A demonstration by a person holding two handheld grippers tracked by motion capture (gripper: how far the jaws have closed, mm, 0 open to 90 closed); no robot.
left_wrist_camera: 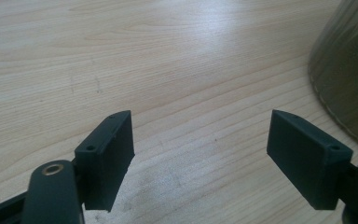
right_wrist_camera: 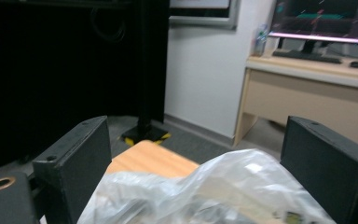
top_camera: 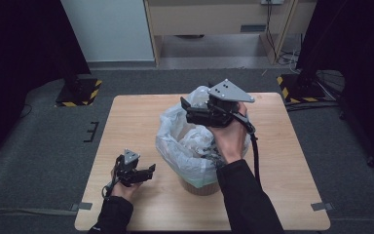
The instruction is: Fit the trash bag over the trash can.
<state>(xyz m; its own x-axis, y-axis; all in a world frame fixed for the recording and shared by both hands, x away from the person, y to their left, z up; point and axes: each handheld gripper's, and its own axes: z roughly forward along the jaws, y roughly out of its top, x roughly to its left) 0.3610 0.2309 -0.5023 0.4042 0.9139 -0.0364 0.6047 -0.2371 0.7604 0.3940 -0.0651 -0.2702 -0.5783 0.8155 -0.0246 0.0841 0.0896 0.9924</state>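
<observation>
A tan waste bin [top_camera: 200,187] stands in the middle of the wooden table [top_camera: 131,117], lined with a crumpled clear plastic bag [top_camera: 177,139] that spills over its rim. My right gripper [top_camera: 185,110] hovers over the bin's far rim with its jaws pointing left. In the right gripper view it [right_wrist_camera: 196,140] is open, and the bag's top edge [right_wrist_camera: 214,186] bulges up between and below its fingers without being pinched. My left gripper [top_camera: 149,172] rests low over the table to the left of the bin. It [left_wrist_camera: 200,135] is open over bare wood, with the bin's wall [left_wrist_camera: 349,70] to its right.
Black stand bases with yellow-striped edges [top_camera: 79,92] sit on the grey floor beyond both far table corners. A desk [right_wrist_camera: 317,88] with a monitor [right_wrist_camera: 324,18] stands behind. Dark curtains hang at both sides. Tape marks [top_camera: 322,206] lie near the table's front corners.
</observation>
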